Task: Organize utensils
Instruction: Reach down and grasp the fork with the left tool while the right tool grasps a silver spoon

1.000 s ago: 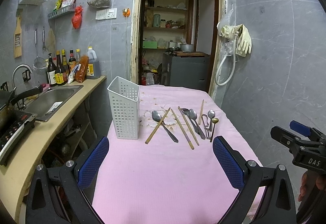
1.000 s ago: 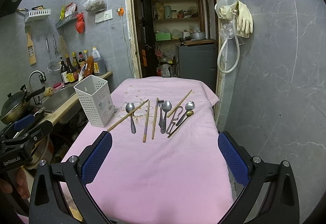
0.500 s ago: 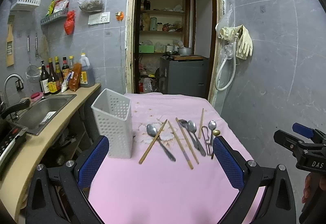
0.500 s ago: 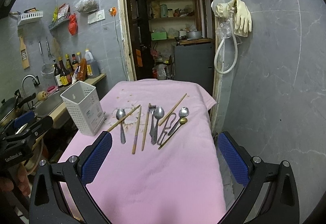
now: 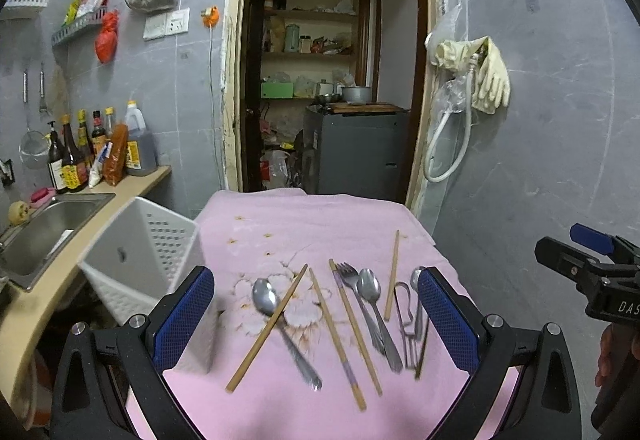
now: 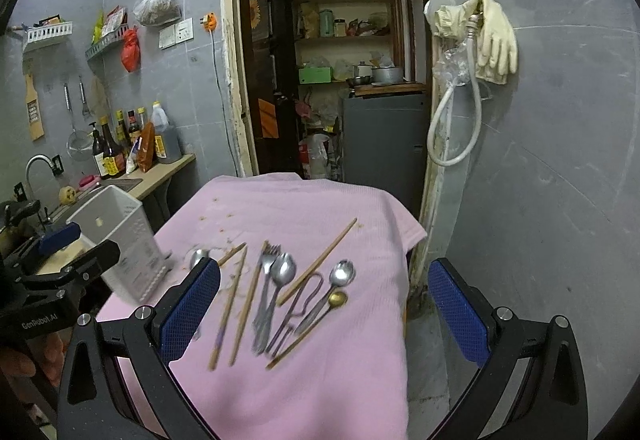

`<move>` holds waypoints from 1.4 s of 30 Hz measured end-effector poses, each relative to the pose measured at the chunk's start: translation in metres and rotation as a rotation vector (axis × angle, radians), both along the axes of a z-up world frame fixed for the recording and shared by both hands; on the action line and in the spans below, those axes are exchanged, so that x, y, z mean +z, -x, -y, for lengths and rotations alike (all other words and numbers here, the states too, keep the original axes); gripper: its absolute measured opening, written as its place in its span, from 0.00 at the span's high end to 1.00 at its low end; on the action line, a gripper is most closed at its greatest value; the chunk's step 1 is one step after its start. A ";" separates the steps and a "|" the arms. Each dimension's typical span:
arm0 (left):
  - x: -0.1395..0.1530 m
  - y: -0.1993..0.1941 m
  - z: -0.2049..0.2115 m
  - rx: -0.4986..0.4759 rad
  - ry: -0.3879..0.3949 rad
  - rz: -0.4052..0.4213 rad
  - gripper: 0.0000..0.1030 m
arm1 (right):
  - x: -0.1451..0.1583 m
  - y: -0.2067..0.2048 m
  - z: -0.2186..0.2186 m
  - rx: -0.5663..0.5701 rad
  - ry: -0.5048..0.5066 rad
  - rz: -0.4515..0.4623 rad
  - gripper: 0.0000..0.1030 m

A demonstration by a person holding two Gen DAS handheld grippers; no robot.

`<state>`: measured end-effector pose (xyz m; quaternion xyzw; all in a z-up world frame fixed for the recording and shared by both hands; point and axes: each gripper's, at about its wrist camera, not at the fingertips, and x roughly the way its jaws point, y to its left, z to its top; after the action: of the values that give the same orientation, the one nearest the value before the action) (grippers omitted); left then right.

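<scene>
Approach step: both grippers, left gripper [image 5: 316, 304] and right gripper [image 6: 324, 300], hung empty, fingers wide apart, above the utensils [image 5: 348, 316]; next, pinch one for the white caddy [image 5: 140, 256].

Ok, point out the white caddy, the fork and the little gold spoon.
Caddy [image 6: 120, 240], right wrist view, on its perforated side wall.
Fork [image 5: 347, 272], left wrist view, on its tines.
Gold spoon [image 6: 338, 298], right wrist view, on its bowl.

Spread tongs [image 6: 324, 316] above utensils [image 6: 276, 300]
</scene>
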<state>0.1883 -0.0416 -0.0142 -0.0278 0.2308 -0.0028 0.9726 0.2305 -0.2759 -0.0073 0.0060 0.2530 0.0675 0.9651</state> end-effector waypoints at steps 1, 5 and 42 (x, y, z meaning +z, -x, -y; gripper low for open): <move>-0.004 -0.008 0.003 0.006 -0.001 -0.005 0.00 | -0.002 -0.010 0.001 0.007 0.001 -0.001 0.01; -0.022 -0.048 0.008 0.018 -0.005 -0.030 0.00 | -0.021 -0.059 0.007 0.044 0.002 -0.005 0.01; -0.152 -0.211 0.014 -0.141 0.433 -0.447 0.74 | -0.196 -0.206 0.016 0.318 -0.178 -0.406 0.73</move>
<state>0.3989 -0.0560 -0.1659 -0.2179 0.4343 -0.1129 0.8667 0.4365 -0.2921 -0.2030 0.0643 0.4322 0.2377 0.8675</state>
